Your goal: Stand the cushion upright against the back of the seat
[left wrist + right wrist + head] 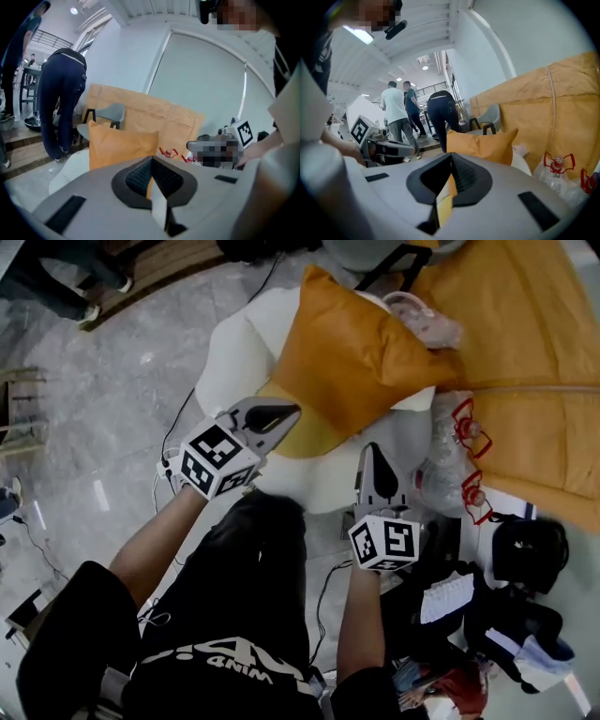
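An orange cushion (347, 362) stands upright on a white padded seat (234, 352), leaning toward its far side. It also shows in the left gripper view, cushion (119, 143), and in the right gripper view, cushion (480, 145). My left gripper (289, 412) is shut with nothing in it, just short of the cushion's lower near corner. My right gripper (374, 450) is shut and empty too, over the seat's near edge and apart from the cushion. The closed jaws of the left gripper (152, 164) and the right gripper (451, 161) both point at the cushion.
A yellow-brown cover (525, 352) hangs at the right, with clear plastic bottles (464, 432) at its foot. Black bags (530, 554) lie at the lower right. Cables (173, 442) cross the marble floor at the left. People (440, 117) stand behind a grey chair (110, 115).
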A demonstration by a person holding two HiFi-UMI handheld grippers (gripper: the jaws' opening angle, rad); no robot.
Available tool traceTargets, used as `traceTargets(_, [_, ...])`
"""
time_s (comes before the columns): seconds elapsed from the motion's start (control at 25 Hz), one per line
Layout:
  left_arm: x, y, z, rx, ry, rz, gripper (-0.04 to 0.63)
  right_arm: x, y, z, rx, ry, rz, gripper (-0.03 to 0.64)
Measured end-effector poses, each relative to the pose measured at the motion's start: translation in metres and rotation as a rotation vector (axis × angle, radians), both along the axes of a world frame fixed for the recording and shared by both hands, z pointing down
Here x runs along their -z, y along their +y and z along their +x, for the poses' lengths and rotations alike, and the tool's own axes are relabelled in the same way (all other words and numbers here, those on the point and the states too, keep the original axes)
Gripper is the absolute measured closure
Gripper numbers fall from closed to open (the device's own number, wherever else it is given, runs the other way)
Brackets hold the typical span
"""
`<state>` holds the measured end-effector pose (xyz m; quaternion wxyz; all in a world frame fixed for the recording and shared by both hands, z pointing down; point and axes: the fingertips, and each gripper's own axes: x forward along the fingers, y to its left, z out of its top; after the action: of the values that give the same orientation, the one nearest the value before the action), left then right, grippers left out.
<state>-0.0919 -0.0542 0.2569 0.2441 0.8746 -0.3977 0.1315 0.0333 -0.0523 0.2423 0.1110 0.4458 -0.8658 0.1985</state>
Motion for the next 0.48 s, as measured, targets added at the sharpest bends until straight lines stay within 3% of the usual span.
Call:
traceTargets(0.28, [0.108, 0.075, 0.012, -0.029, 0.063, 0.020, 0.588, 0.077, 0.090, -0.003, 0.074, -0.045, -0.073, 0.594])
traceTargets(0.48, [0.181, 0.112, 0.013, -0.023, 0.055, 0.124, 0.588, 0.136, 0.126, -0.015, 0.093, -0.120, -0.043, 0.594])
